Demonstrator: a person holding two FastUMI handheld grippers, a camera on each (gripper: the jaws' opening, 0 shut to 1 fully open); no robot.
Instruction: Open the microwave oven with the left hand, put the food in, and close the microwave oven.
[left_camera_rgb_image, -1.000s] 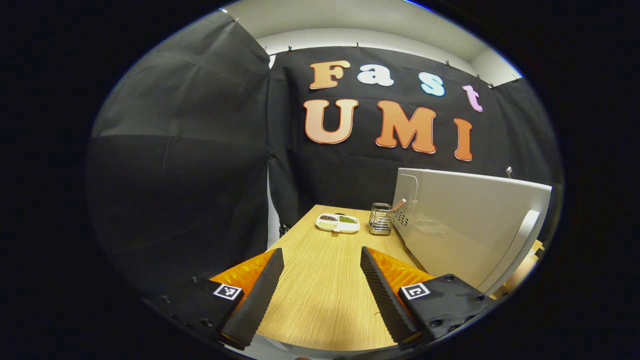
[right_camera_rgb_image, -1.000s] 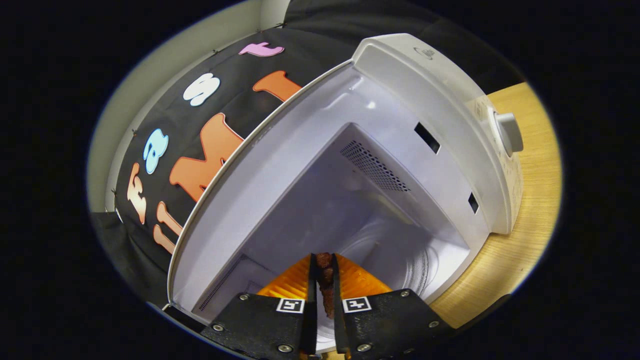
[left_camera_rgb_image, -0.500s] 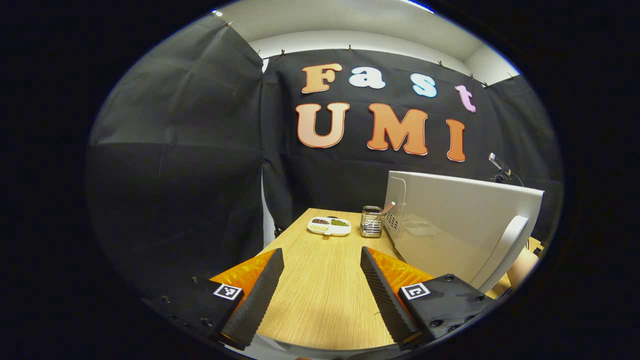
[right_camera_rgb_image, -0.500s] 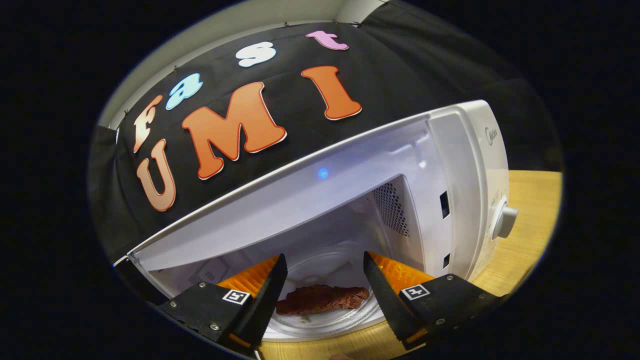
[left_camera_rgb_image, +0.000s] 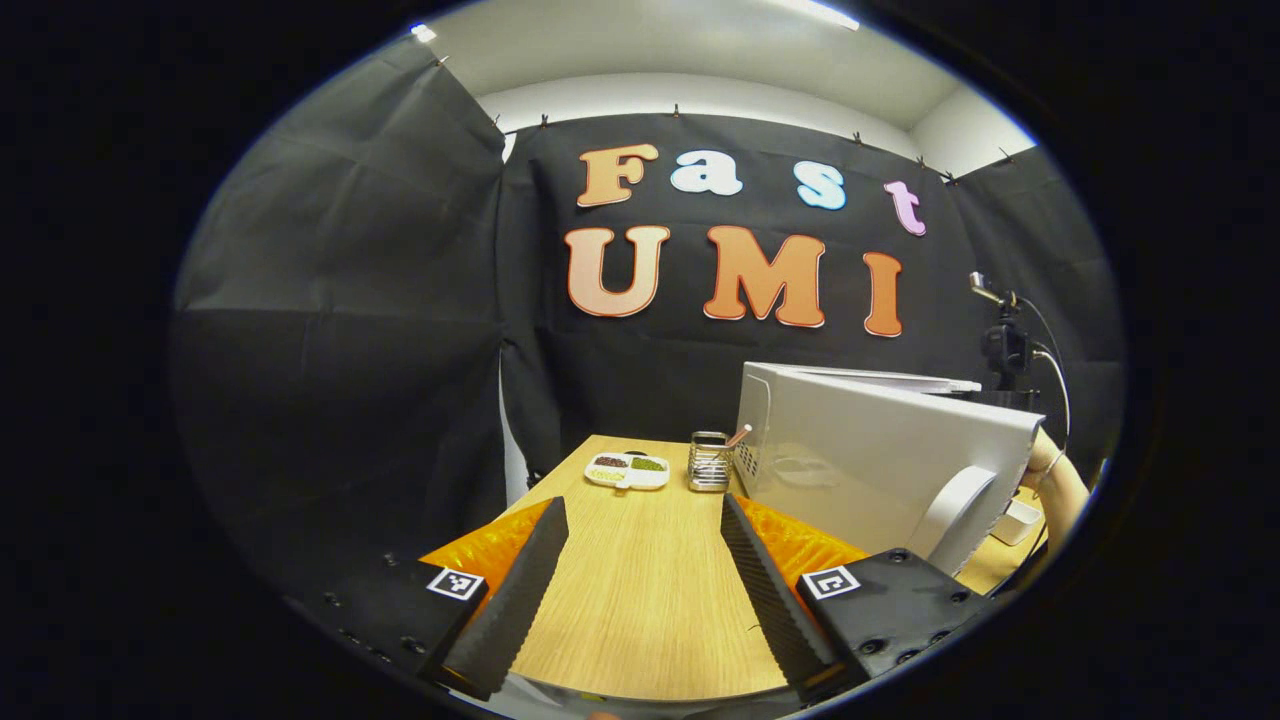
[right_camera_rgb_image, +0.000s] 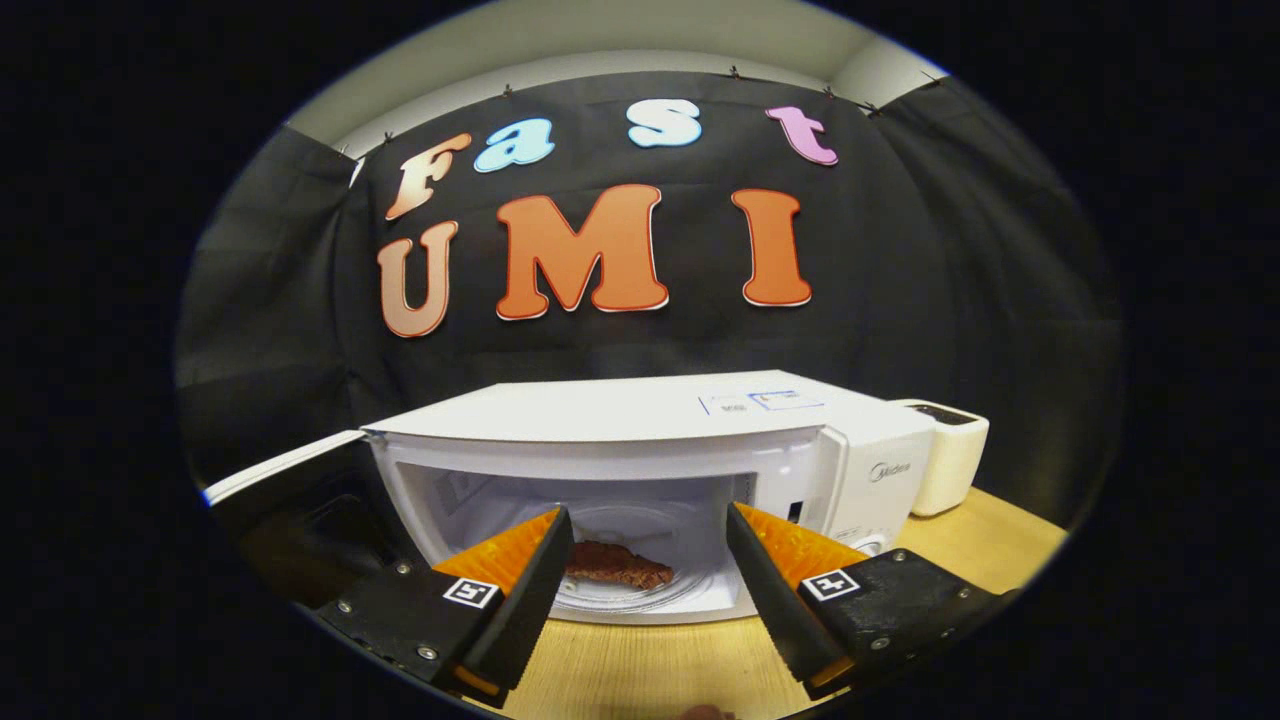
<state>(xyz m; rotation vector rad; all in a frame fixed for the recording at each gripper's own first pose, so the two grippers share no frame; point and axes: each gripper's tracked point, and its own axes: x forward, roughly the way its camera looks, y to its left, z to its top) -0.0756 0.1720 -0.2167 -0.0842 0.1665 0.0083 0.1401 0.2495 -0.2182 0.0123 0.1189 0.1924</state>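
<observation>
In the right gripper view the white microwave (right_camera_rgb_image: 640, 410) stands open, its door (right_camera_rgb_image: 285, 470) swung out to the left. A brown piece of food (right_camera_rgb_image: 618, 565) lies on the glass turntable inside. My right gripper (right_camera_rgb_image: 650, 570) is open in front of the cavity, back from the food and holding nothing. In the left gripper view my left gripper (left_camera_rgb_image: 640, 560) is open over the wooden table (left_camera_rgb_image: 640, 590). The open door's white outer face (left_camera_rgb_image: 880, 470) with its handle (left_camera_rgb_image: 950, 505) is to its right, apart from the fingers.
A white divided dish (left_camera_rgb_image: 627, 470) and a wire utensil holder (left_camera_rgb_image: 708, 461) sit at the table's far end. A person's arm (left_camera_rgb_image: 1060, 485) shows behind the door. A small white container (right_camera_rgb_image: 945, 455) stands right of the microwave.
The right gripper opened, left the food on the turntable and drew back out of the cavity, levelling out. The left gripper backed away slightly, so the door looks smaller.
</observation>
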